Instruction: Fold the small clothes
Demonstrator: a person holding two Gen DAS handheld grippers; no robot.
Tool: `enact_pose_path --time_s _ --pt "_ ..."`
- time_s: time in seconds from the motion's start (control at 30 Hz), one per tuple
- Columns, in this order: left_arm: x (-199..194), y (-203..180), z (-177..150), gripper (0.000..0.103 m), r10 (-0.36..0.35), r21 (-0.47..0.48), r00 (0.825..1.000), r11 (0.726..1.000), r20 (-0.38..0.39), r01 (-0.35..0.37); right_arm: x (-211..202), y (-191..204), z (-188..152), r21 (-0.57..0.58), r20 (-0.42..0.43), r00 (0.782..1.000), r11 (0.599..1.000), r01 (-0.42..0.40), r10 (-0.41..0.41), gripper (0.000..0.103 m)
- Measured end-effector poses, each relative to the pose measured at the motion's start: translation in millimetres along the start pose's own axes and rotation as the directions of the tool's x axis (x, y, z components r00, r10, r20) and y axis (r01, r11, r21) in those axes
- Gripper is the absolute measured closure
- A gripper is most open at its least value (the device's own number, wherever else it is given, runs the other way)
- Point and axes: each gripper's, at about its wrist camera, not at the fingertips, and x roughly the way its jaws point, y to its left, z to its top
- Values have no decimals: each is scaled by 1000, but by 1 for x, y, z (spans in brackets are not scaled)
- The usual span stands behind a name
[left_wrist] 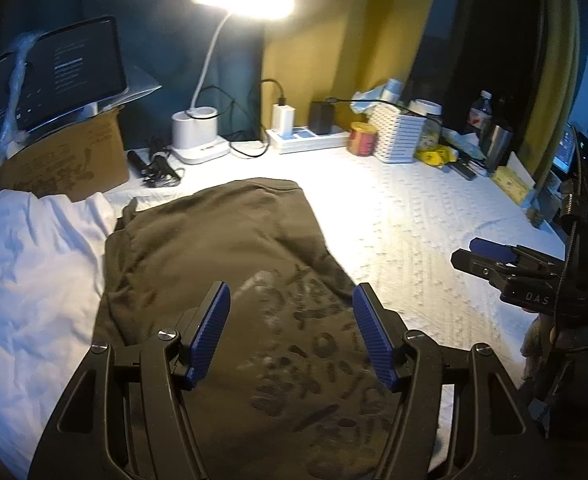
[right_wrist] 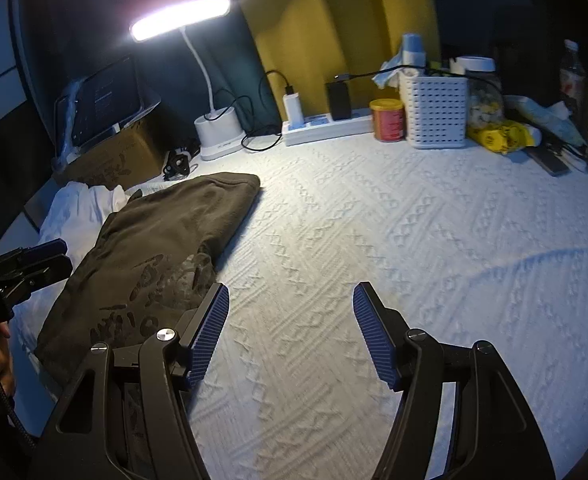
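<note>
The brown shirt point(left_wrist: 230, 280) is soft, light cloth, so expect it to sag and drag the moment you lift one part; it will not hold a crease unless you lay it down flat and press it. Take it at an edge or corner, where your pads can pinch through the layers, rather than in the middle of the panel, where you would only bunch it. It looks thick enough that a doubled edge should fill the jaws well, and the knitted white cover point(right_wrist: 373, 240) under it probably gives some friction, so lift before you pull. The shirt lies on the left part of that cover, already doubled over lengthwise by the look of it, with a faded dark print facing up and a thicker folded end toward the desk lamp point(left_wrist: 202, 132). A rumpled white cloth point(left_wrist: 34, 264) sits just beside it on the left. Your left gripper point(left_wrist: 292, 336) hovers above the print, jaws apart and empty; your right gripper point(right_wrist: 292, 336) is also released, over bare cover to the shirt's right.
</note>
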Motion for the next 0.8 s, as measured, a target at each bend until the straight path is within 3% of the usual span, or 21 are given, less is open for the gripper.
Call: enact_pose_path --time_s 0.33,0.47,0.8 --pt "-18 -22 -5 38 -55 23 997 998 55 54 -36 -21 -16 25 33 998 999 45 -46 35" --pt "-25 -32 -7 20 -79 53 995 996 62 76 -52 -28 -19 35 52 997 997 62 -64 35" --pt "-47 -52 -10 18 -100 101 985 991 138 87 -95 -36 -23 41 114 988 994 98 -102 35"
